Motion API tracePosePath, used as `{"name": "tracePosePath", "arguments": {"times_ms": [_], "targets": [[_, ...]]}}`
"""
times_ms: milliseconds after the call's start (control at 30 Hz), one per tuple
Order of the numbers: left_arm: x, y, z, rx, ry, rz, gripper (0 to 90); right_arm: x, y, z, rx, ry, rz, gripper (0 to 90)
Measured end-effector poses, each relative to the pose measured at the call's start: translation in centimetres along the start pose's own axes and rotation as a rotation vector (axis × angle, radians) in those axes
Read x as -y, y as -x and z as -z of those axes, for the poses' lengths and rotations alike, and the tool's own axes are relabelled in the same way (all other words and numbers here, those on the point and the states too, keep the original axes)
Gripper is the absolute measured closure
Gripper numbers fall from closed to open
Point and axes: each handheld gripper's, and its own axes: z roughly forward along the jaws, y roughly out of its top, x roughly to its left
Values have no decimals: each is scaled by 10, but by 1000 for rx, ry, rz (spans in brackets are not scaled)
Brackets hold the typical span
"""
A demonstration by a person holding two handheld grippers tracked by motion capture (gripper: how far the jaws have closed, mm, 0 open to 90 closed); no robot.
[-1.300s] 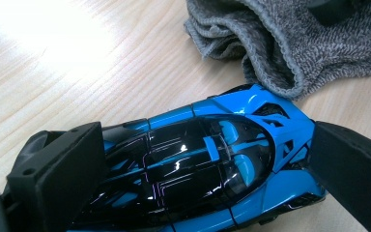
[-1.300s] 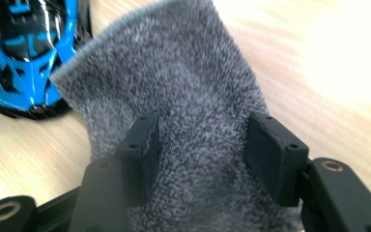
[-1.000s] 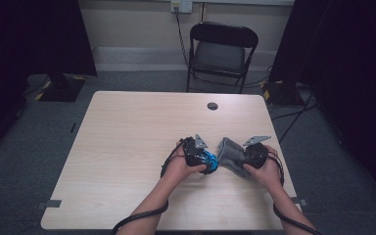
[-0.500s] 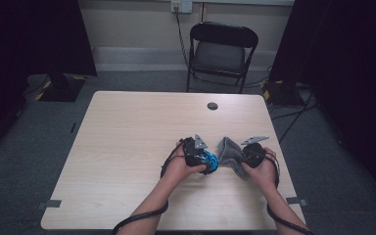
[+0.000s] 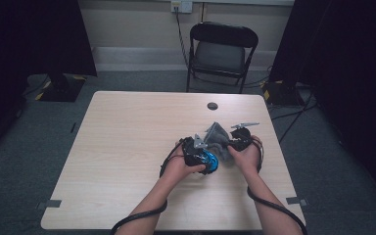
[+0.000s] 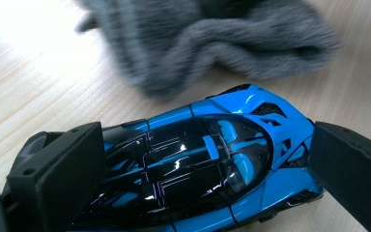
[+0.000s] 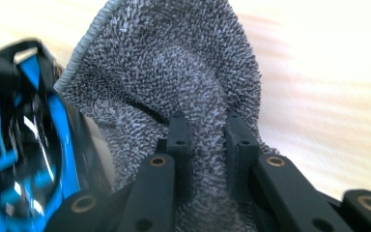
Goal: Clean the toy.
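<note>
Sitting between jaws: grey cloth (image 7: pixel 183 96).

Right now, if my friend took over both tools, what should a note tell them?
Left tool: shut on the blue toy car, holding it by nose and tail just over the table.
Right tool: shut on the grey cloth, bunched between its jaws, right beside the car.
Done: car and cloth both gripped.
Left: probably wiping the car with the cloth.
</note>
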Motion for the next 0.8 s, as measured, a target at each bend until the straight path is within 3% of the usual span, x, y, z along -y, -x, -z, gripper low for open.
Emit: {"name": "tracePosePath", "arguments": {"times_ms": [167,300,367,467,600,733,800], "targets": [[1,0,0,4,5,2,0,-19,-16,-16,22,5,28,747],[1,0,0,7,11,3,0,-27,-25,-29,18,-3,17,703],[1,-1,0,11,11,1,0,-27,-30,-34,-6,-11,36,657],[2,-1,1,15,14,0,0,-25,-36,-35,-17,-16,113,544],[2,-1,1,16,16,-1,0,-22,-27,-22,-57,26,114,430],[2,-2,1,20,18,4,0,-17,-18,-10,-80,35,155,421],[1,-2,1,24,17,9,0,-12,-15,-11,-85,12,188,411]]}}
